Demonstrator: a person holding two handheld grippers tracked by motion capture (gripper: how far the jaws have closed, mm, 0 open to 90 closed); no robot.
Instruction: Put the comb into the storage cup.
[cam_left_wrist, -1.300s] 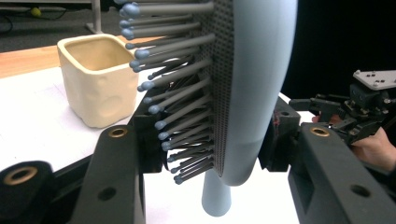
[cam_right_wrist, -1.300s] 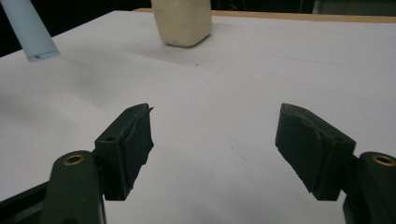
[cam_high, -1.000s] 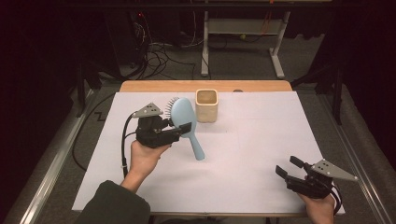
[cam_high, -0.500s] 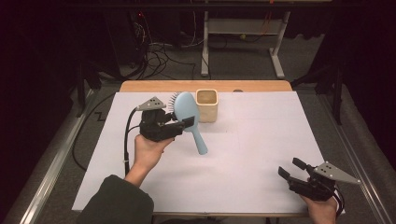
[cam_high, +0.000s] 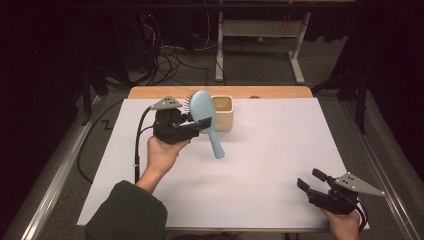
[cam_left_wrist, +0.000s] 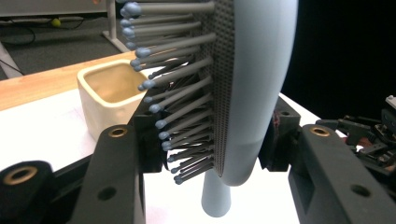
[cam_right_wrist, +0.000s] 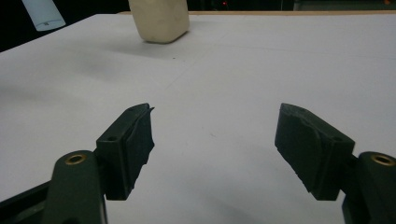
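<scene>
A white sheet (cam_high: 280, 165) is spread over the wooden table (cam_high: 270, 92). Near its far edge a cream square cup (cam_high: 222, 113) is set upright. Just beside the cup, on its left, a light blue hairbrush (cam_high: 205, 120) is held above the sheet, head up, handle slanting down, bristles turned leftwards. The head of the brush is clamped between the jaws of the left gripper (cam_high: 192, 122). The right gripper (cam_high: 312, 181) is rested at the near right corner, jaws spread wide with nothing between them.
</scene>
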